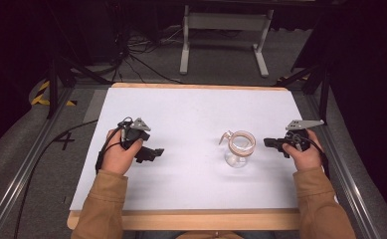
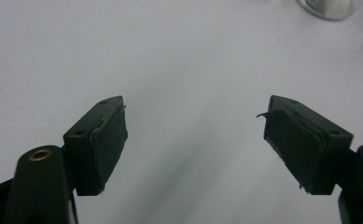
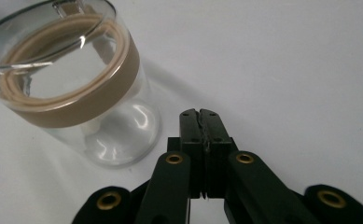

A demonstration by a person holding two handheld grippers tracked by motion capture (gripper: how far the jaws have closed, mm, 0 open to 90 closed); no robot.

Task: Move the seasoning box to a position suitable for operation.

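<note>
A clear glass carafe (image 1: 240, 148) with a tan band around its neck and a pour spout stands upright on the white table (image 1: 196, 109), right of centre. In the right gripper view the carafe (image 3: 76, 88) is just left of my right gripper (image 3: 200, 114), whose jaws are pressed together with nothing between them. In the high view the right gripper (image 1: 269, 142) sits a short way right of the carafe, apart from it. My left gripper (image 1: 157, 152) rests at the table's left; its pads (image 2: 105, 144) stand wide apart over bare table, and the carafe's base (image 2: 331, 7) shows far off.
The white sheet lies on a wooden board whose front edge (image 1: 191, 219) runs along the bottom. Metal rails (image 1: 22, 174) flank the table. Cables (image 1: 131, 55) and a white stand (image 1: 226, 35) are on the floor beyond.
</note>
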